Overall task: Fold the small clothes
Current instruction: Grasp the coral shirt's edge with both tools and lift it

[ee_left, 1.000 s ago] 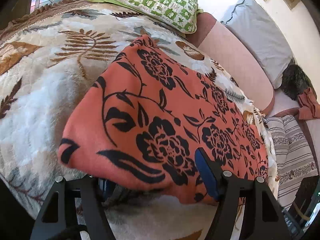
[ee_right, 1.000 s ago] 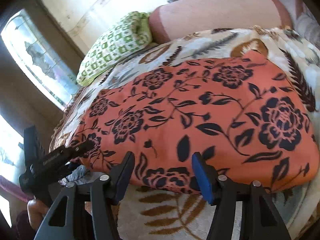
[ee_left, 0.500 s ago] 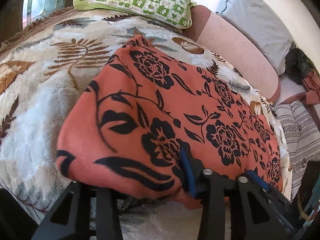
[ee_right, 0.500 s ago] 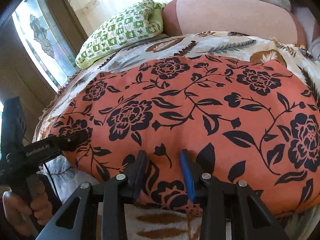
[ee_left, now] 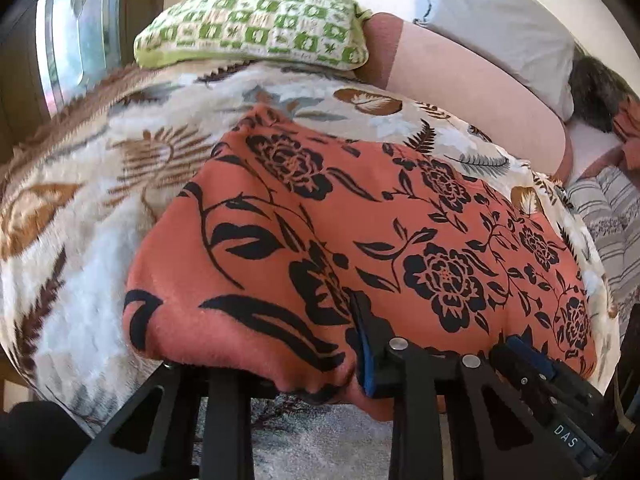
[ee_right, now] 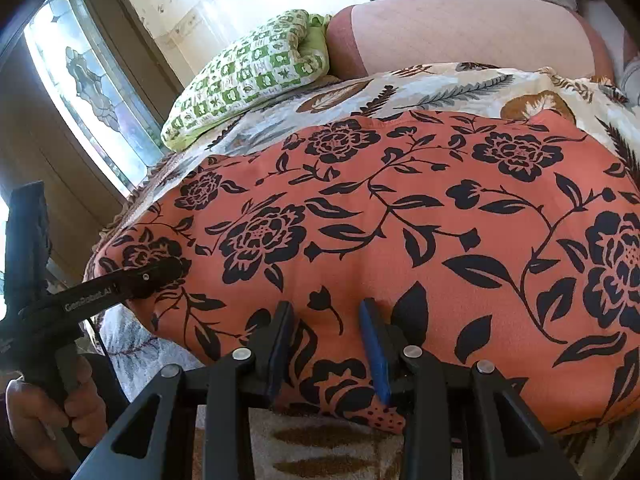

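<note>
An orange garment with black flowers [ee_left: 380,240] lies spread on a leaf-patterned blanket [ee_left: 72,208]. My left gripper [ee_left: 288,364] is shut on the garment's near edge; its left finger is hidden under the cloth and the blue-padded right finger presses on top. In the right wrist view the same garment [ee_right: 420,220] fills the middle. My right gripper [ee_right: 328,344] is shut on a pinch of the near hem. The left gripper [ee_right: 160,276] shows there at the left, gripping the garment's left corner.
A green checked pillow [ee_left: 256,28] lies at the far end, beside a pink bolster [ee_left: 472,92] and a grey pillow [ee_left: 500,20]. A striped cloth [ee_left: 612,216] lies at the right. A window [ee_right: 92,92] is on the left.
Both grippers closed from open onto the garment's near edge. The edge has risen slightly and bunched between the fingers.
</note>
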Available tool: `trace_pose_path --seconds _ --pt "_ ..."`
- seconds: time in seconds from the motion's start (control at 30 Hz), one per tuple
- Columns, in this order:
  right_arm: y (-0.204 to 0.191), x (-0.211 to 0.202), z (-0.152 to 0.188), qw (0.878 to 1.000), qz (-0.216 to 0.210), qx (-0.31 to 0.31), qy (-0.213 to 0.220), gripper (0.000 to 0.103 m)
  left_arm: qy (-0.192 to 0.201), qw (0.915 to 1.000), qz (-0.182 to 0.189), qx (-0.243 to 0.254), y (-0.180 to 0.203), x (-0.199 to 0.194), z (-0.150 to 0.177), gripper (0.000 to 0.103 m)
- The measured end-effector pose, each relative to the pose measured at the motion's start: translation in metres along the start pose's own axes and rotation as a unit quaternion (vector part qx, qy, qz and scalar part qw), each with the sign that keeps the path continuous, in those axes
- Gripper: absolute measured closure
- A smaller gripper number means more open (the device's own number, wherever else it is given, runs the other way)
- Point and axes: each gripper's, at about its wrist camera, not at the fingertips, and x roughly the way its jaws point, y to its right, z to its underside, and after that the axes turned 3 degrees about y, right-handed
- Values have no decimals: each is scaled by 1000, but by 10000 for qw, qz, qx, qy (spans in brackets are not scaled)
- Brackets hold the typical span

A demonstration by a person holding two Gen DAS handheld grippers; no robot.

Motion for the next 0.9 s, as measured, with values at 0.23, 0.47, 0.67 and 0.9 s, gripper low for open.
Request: trace_pose_path --seconds 0.23,0.47,0.67,0.9 --pt "5 -3 3 9999 -105 78 60 64 128 9996 -125 232 11 -8 -5 76" --pt "12 -7 3 9993 -304 188 95 64 280 9986 -203 397 23 -19 -10 76" --pt "26 -15 1 9964 -697 491 13 65 445 9967 -273 622 39 -30 -16 78" --pt "46 -31 -6 9944 -760 725 116 65 630 9933 -255 930 66 -43 -23 79"
